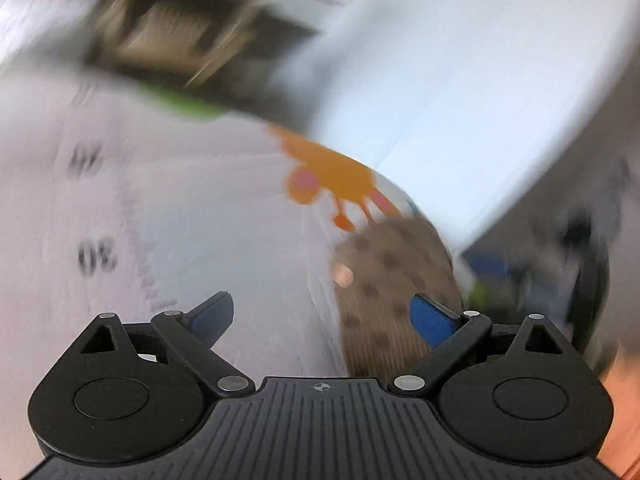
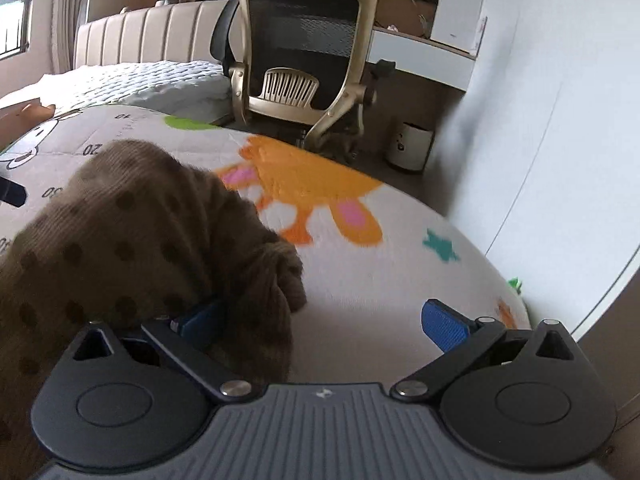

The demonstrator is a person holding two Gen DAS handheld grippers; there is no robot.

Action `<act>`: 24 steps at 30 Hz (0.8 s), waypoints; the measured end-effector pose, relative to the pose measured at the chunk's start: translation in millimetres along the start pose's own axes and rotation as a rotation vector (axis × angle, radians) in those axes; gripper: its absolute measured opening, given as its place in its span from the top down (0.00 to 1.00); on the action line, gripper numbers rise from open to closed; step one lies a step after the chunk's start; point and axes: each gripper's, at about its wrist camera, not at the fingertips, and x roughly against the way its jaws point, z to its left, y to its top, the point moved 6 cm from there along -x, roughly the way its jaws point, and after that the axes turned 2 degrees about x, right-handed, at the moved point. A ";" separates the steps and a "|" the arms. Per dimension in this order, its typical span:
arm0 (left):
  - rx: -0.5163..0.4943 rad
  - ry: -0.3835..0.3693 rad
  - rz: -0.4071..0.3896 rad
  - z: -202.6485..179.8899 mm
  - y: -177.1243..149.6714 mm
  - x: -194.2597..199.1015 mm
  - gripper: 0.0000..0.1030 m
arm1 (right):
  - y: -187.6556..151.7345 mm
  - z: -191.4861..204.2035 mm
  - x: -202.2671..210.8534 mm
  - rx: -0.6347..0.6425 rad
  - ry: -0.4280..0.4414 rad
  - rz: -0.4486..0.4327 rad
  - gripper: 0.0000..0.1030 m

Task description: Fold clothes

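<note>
Garment point(image 2: 132, 240), brown ribbed fabric with darker dots, lay bunched on the printed blanket point(image 2: 380, 280), draped over the left finger of the wide-open right gripper point(image 2: 324, 320). Left gripper point(image 1: 322, 316) stood open, apparently empty in its blurred view.

Mesh office chair point(image 2: 304, 60) beside bed headboard point(image 2: 152, 36); white wall point(image 2: 540, 120) right.

Your left gripper point(image 1: 322, 316) has a ribbed black housing, a small crosshair mark, silver pivot screws, round black side discs and blue finger pads point(image 1: 432, 320). Your right gripper point(image 2: 324, 318) matches it, though its ribbed housing looks greyer.
</note>
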 end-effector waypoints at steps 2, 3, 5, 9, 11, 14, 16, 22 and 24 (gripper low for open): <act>0.154 -0.124 0.057 6.5 -0.6 -18.7 0.04 | -6.4 -2.6 -4.4 -0.017 -0.010 0.006 0.00; 0.209 -0.164 0.090 7.3 -3.1 -29.5 0.04 | -7.3 -3.1 -5.9 -0.017 -0.014 0.006 0.00; 0.242 -0.174 0.139 3.5 -12.6 -51.6 0.04 | -5.3 -1.8 -10.0 -0.013 -0.027 0.004 0.00; 0.237 -0.272 0.153 -16.0 -20.2 -63.3 0.02 | 2.0 12.8 -7.0 0.009 -0.070 -0.030 0.00; 0.243 -0.264 0.142 -14.9 -16.3 -54.2 0.02 | 9.0 27.2 -7.7 0.027 -0.067 -0.038 0.00; 0.256 -0.220 0.098 13.4 -3.8 -22.7 0.02 | 30.4 64.2 -19.5 0.089 -0.018 -0.046 0.05; 0.281 -0.177 0.058 42.7 6.9 6.2 0.02 | 52.7 101.9 -34.1 0.136 0.044 -0.069 0.05; 0.248 0.150 -0.095 135.2 45.7 108.8 0.02 | 124.2 206.4 -97.3 0.183 0.226 -0.096 0.01; 0.209 0.260 -0.141 154.2 55.6 142.5 0.02 | 142.6 211.5 -109.8 0.176 0.222 -0.101 0.01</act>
